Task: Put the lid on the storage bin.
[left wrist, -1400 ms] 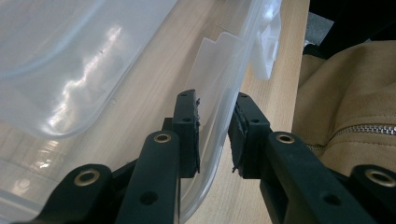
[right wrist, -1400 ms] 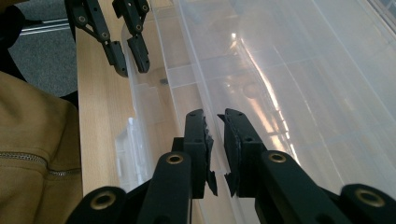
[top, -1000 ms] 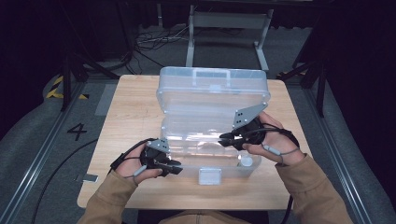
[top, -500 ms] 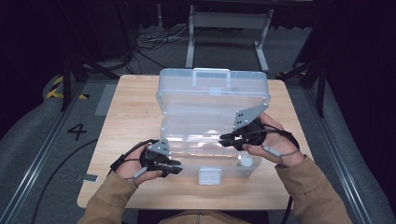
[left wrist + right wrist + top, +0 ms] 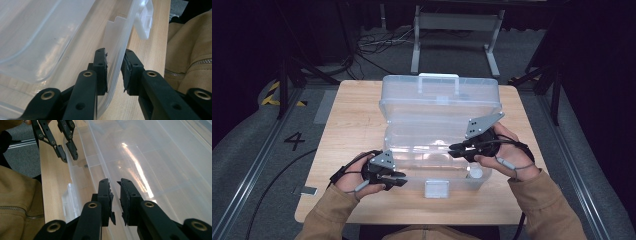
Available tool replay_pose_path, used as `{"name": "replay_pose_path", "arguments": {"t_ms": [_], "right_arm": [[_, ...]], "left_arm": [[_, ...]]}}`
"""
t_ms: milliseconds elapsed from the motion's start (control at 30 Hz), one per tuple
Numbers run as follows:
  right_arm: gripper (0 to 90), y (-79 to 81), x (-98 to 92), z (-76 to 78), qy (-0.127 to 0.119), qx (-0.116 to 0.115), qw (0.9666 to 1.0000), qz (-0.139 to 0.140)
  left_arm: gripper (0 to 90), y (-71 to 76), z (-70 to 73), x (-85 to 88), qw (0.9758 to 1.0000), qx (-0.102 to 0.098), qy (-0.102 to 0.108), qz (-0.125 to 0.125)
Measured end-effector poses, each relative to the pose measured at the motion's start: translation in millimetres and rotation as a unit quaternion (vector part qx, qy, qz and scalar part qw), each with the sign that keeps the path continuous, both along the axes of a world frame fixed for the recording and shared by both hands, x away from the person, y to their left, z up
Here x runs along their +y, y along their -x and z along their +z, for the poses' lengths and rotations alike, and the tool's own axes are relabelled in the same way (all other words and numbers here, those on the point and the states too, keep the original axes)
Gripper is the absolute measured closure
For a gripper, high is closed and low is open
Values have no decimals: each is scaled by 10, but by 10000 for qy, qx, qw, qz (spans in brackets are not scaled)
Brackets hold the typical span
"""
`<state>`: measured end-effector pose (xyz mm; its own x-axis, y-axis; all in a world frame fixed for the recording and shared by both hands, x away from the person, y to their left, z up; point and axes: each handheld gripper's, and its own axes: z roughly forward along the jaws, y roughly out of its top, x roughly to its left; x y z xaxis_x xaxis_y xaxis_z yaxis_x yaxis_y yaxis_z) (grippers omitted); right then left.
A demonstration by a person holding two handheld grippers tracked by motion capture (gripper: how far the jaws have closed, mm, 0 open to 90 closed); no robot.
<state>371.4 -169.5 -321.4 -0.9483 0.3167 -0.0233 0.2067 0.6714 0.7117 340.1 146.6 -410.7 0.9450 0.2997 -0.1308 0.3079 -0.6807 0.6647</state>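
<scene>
Left gripper view: left gripper (image 5: 115,72) jaws straddle the clear plastic storage box (image 5: 442,107) front wall, narrowly parted, unchanged; right gripper (image 5: 115,200) likewise narrow, gripping nothing.

Wooden table (image 5: 347,130), light top, standing on grey floor. Beyond the table's far edge: grey metal stand (image 5: 454,37) and loose black cables (image 5: 372,45). Left of the table: painted number 4 (image 5: 294,141) and yellow-black hazard tape (image 5: 272,94) on the floor.
</scene>
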Motion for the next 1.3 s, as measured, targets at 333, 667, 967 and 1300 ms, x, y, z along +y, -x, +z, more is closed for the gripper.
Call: {"name": "replay_pose_path", "arguments": {"t_ms": [333,667,967,1300], "right_arm": [[837,50,-121,63,-587,-82,9980,-222],[900,73,-693,226,-1722,-346,9680,-1793],[900,74,-843,204,-1707,-208,9651,-1974],[900,80,-914,183,-1663,-208,9648,-2025]], "left_arm": [[678,33,59,50,9998,62,174,93],[676,39,98,76,9996,62,224,150],[683,66,170,117,9992,109,328,185],[646,108,337,172,9969,408,467,479]]}}
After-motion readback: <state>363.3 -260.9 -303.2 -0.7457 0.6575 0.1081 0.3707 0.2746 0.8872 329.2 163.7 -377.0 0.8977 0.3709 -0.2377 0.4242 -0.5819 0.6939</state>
